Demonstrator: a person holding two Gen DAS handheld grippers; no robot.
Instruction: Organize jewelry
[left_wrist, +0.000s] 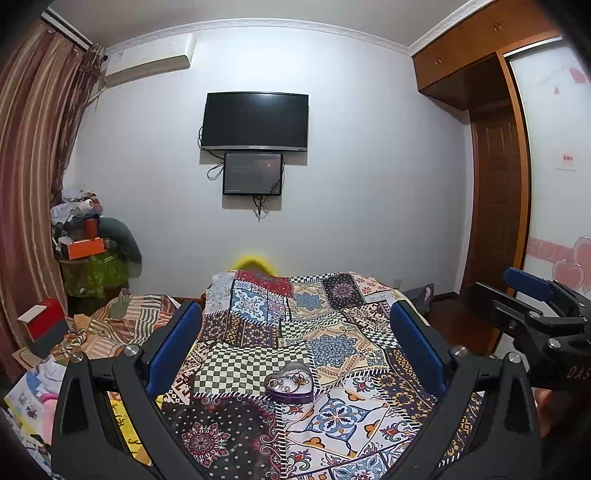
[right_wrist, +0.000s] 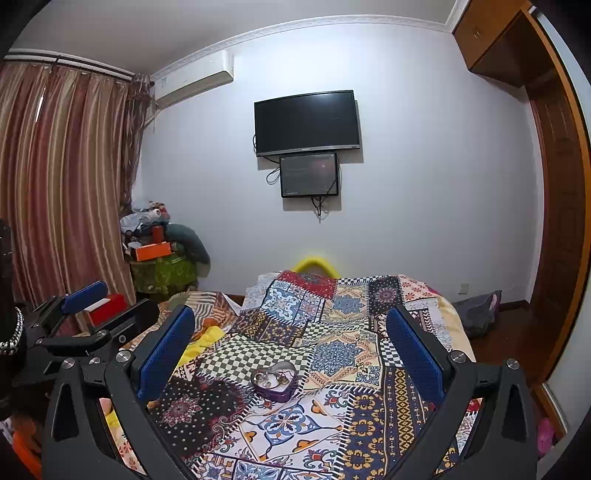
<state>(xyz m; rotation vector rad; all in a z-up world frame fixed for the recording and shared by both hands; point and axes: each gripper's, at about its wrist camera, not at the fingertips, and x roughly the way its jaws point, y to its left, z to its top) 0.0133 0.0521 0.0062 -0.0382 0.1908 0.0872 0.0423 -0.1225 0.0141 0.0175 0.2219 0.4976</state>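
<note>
We hold both tongs spread wide and empty above the bed (left_wrist: 332, 332): left tongs (left_wrist: 295, 343), right tongs (right_wrist: 291, 347). The heart-shaped tin (left_wrist: 289, 384) sits open on the patchwork quilt (right_wrist: 332, 354), small jewelry (left_wrist: 291, 380) inside. We should come down slowly and pinch one piece only, since soft bedding gives underfoot. A television (left_wrist: 255, 122) hangs on the far wall.

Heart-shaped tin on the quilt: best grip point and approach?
Likely across the heart tin's two side walls, coming from above. It sits flat and open-topped on the quilt, jewelry inside, so tilting could spill it. Left tool and right tool are both open.
</note>
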